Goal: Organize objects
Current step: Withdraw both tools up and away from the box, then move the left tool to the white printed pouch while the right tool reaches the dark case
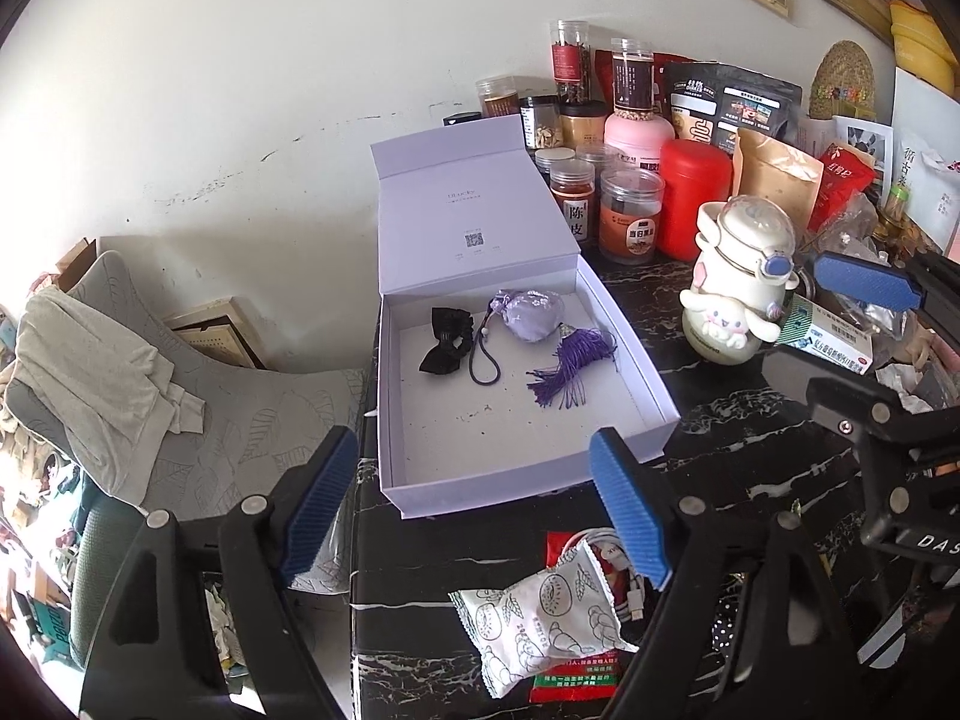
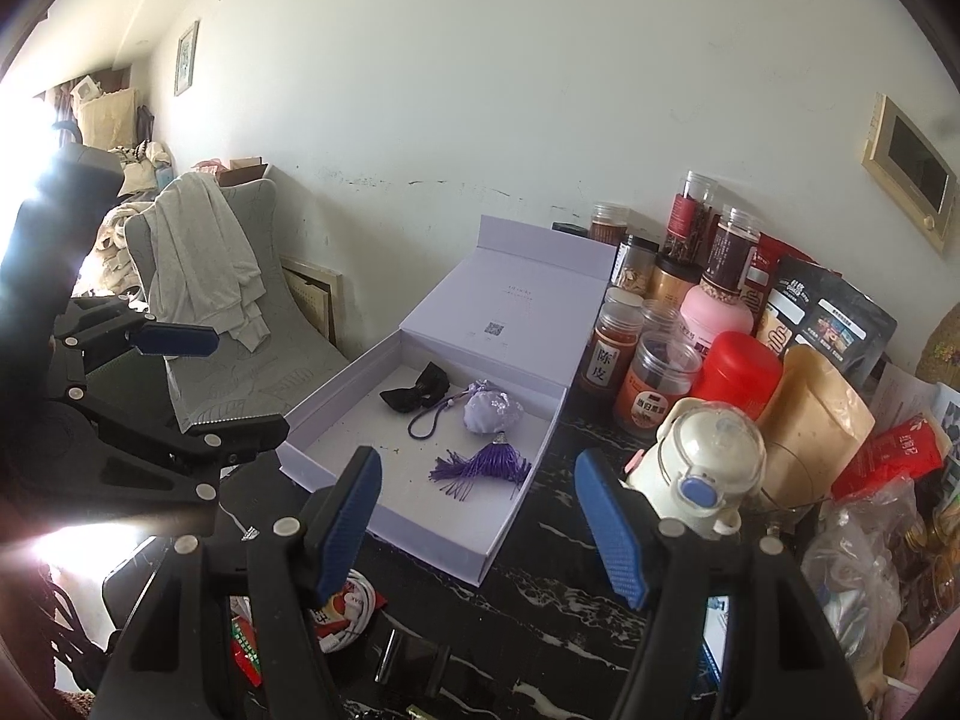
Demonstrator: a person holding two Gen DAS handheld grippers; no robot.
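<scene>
A scuffed, off-white wall [image 2: 480, 90] ran behind everything, with a small framed picture [image 2: 186, 57] hanging far to the left and a gold-framed panel [image 2: 911, 171] set into it on the right. On the left stood a grey padded chair [image 1: 252, 414] with a pale garment [image 1: 90, 372] draped over its back, a flat frame [image 1: 216, 330] leaning against the wall behind it. Hard daylight glared in from the far left, while the dark marble-patterned tabletop [image 1: 750, 450] filled the near right.
</scene>
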